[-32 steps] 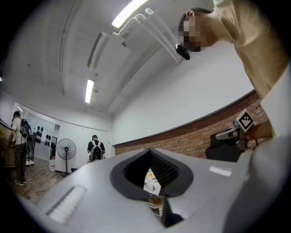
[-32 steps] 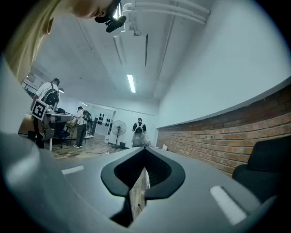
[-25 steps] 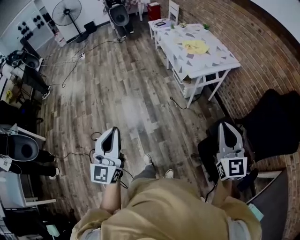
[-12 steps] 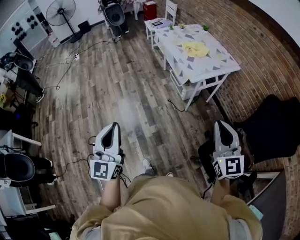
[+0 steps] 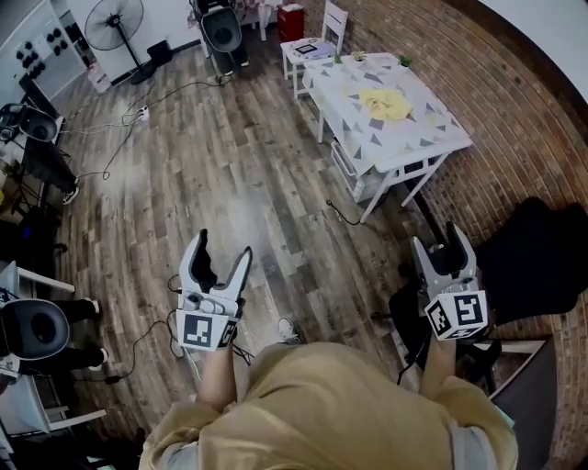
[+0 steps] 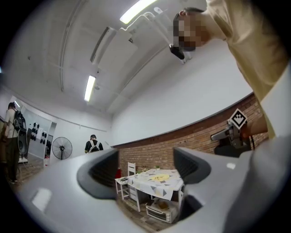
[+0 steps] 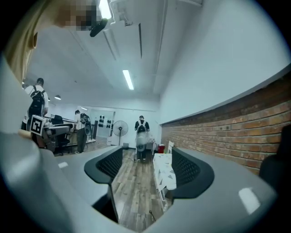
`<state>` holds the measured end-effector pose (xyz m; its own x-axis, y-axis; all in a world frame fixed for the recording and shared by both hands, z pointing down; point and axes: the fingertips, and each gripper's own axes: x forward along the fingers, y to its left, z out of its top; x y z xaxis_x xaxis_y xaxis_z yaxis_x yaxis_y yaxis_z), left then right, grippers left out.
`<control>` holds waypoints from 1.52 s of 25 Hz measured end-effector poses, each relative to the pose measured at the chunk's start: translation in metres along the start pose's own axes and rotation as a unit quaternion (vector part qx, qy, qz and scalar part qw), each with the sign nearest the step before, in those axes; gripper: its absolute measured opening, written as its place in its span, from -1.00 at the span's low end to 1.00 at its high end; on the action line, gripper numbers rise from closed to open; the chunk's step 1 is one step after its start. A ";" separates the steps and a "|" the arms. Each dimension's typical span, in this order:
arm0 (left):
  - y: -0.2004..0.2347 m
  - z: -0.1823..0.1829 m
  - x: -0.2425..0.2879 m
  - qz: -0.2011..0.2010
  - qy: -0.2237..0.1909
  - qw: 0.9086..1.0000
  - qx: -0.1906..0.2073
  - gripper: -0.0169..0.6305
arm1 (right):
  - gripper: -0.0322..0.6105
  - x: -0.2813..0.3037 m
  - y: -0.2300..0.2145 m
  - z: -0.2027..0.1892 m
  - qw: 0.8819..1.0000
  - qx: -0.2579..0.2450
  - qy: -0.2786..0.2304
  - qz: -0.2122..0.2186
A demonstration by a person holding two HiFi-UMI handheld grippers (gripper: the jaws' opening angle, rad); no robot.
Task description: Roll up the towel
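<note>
A crumpled yellow towel [image 5: 384, 101] lies on a white table [image 5: 418, 139] with a triangle-patterned cloth, far ahead by the brick wall. My left gripper [image 5: 223, 250] is held over the wooden floor, well short of the table; its jaws are opening with nothing between them. My right gripper [image 5: 437, 240] is at the right, its jaws also opening and empty. Between the left gripper's [image 6: 145, 168] jaws the left gripper view shows the table [image 6: 152, 185] and the towel [image 6: 160, 176] in the distance. In the right gripper view, the right gripper [image 7: 148, 168] frames the table [image 7: 166, 172] edge-on.
A white chair [image 5: 326, 27] stands at the table's far end and a toaster oven [image 6: 159, 210] sits under it. A black seat [image 5: 537, 248] is close on my right. A standing fan [image 5: 118, 20], cables [image 5: 138, 115] and desks line the left. A person [image 7: 141, 132] stands far down the room.
Both grippers' jaws were shut in the earlier frames and now stand apart. The table has drawn slightly nearer in the head view.
</note>
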<state>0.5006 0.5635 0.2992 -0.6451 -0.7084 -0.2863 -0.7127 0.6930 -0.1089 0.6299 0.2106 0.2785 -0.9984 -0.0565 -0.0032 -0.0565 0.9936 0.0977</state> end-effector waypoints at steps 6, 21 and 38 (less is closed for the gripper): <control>0.041 -0.020 0.023 -0.013 0.017 1.000 -0.021 1.02 | 0.82 0.021 -0.010 0.007 0.999 -0.014 -0.006 -0.036; 0.094 -0.088 0.014 -0.060 0.076 0.994 -0.059 1.02 | 0.88 0.115 0.068 -0.023 0.997 -0.040 0.062 -0.001; 0.149 -0.196 0.166 -0.053 0.162 0.984 -0.058 1.02 | 0.88 0.307 -0.029 -0.101 0.997 0.016 0.075 -0.017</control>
<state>0.2328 0.5229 0.4218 -0.6066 -0.7939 0.0417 -0.7947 0.6069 -0.0066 0.3249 0.1548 0.3754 -0.9844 -0.1012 0.1438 -0.0922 0.9934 0.0678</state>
